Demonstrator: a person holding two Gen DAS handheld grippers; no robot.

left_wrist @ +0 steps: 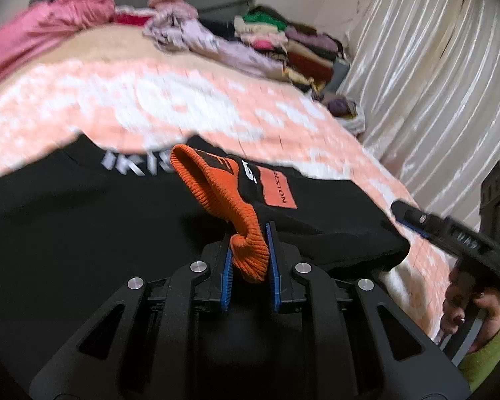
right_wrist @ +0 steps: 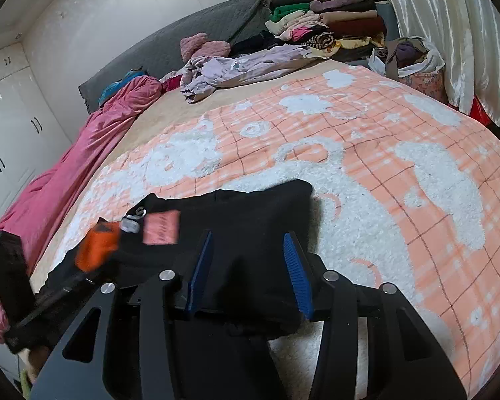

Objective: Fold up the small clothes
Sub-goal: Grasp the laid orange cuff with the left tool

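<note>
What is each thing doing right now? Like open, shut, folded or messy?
left gripper: shut on the orange cuff.
orange cuff: pinched, lifted off the garment.
right gripper: open, over black cloth.
black garment: spread on the bed, not folded.
lilac clothes: crumpled.
clothes stack: folded, piled.
wardrobe doors: shut.

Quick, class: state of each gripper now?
Left gripper: shut on the orange cuff.
Right gripper: open above the black garment, holding nothing.
</note>
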